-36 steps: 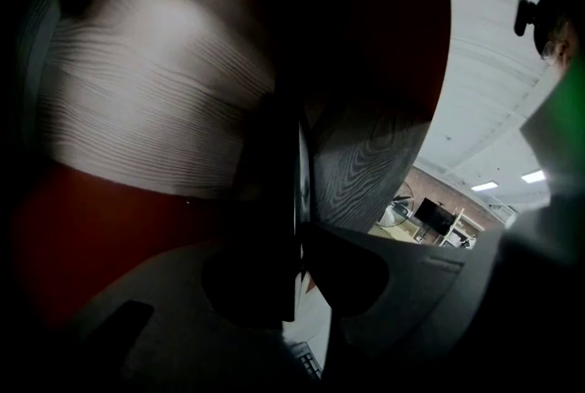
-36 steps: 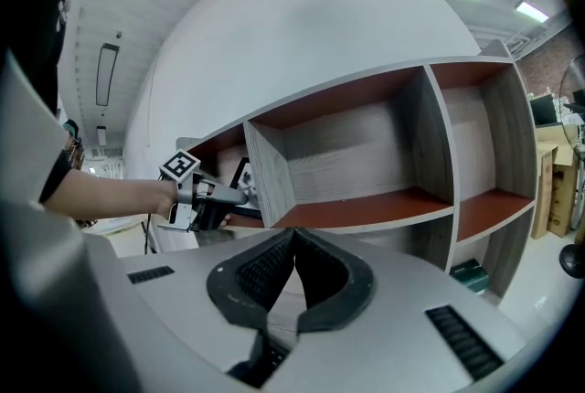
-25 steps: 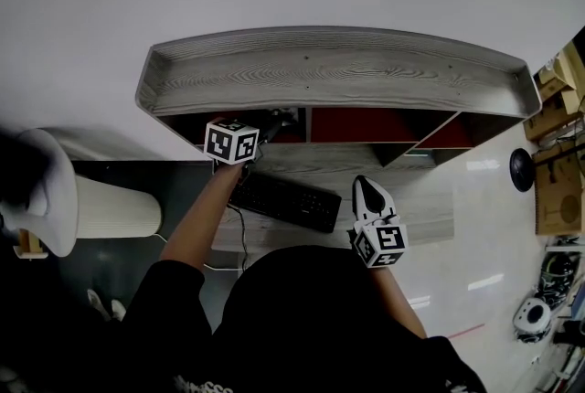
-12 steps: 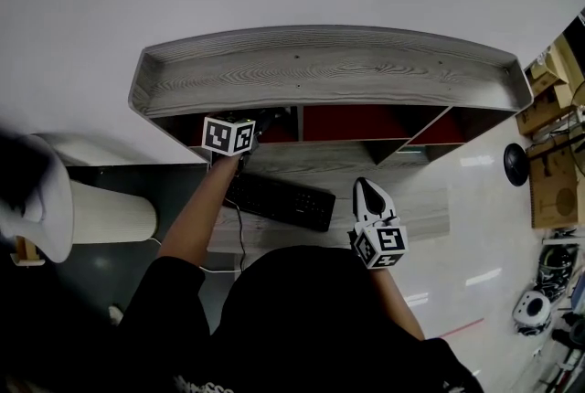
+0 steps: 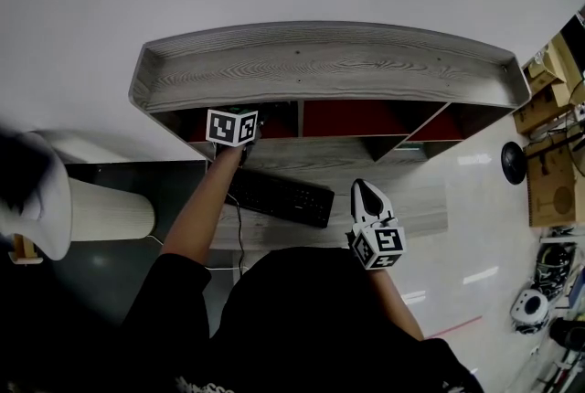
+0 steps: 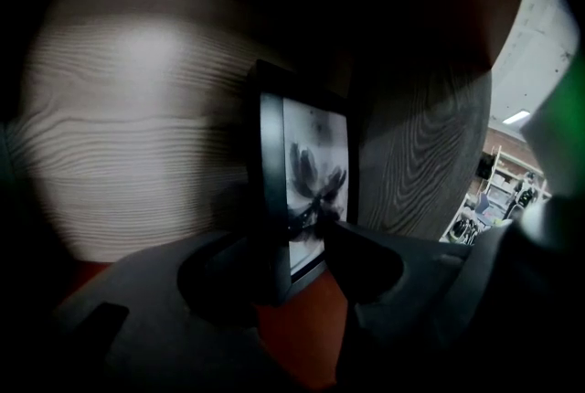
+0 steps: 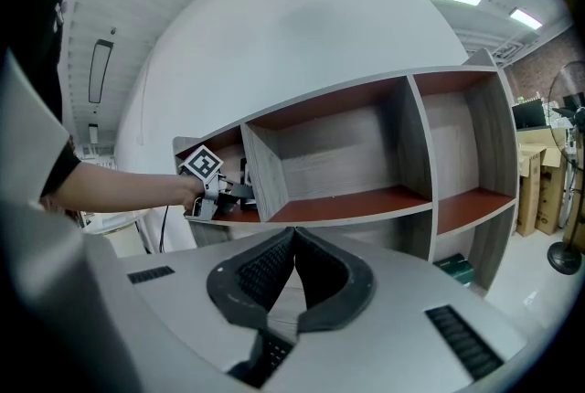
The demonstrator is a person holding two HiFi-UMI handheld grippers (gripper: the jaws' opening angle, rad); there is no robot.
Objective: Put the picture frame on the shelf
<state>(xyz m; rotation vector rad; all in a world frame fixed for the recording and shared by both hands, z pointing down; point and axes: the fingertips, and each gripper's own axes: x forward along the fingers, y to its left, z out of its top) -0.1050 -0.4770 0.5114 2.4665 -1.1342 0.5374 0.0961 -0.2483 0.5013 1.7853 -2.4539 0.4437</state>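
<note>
While the left tongs [image 6: 291, 243] reach into the end compartment of the grey wood-grain shelf unit [image 5: 320, 71], their two dark jaws stand apart. They have just been opening, with the black-rimmed rectangular picture frame [image 6: 306, 176] between them. The frame stands upright on the compartment's red-brown floor [image 6: 302, 327], turned partly edge-on to these tongs, and its glass shows a dark flower-like print on grey. One jaw tip sits just beside the frame's dark outer edge and the other just in front of the printed face. Whether either tip touches the frame cannot be told, but no firm squeeze shows. Beyond the tips is the pale wood-grain back panel [image 6: 137, 126], and to the right of the tongs rises a darker wood-grain divider wall [image 6: 425, 154].

In the right gripper view, the left tongs and their marker cube [image 7: 203, 164] are at the leftmost compartment, just left of the first upright divider. A bare forearm [image 7: 128, 188] carries them.

The right tongs [image 7: 293, 236] have their jaws closed together with nothing between them. They are held well back from the shelf unit and point toward its middle compartments. In the head view, a flat black keyboard [image 5: 279, 196] lies on the pale wood-grain tabletop [image 5: 411, 199] between the two tongs, just left of the right tongs.
</note>
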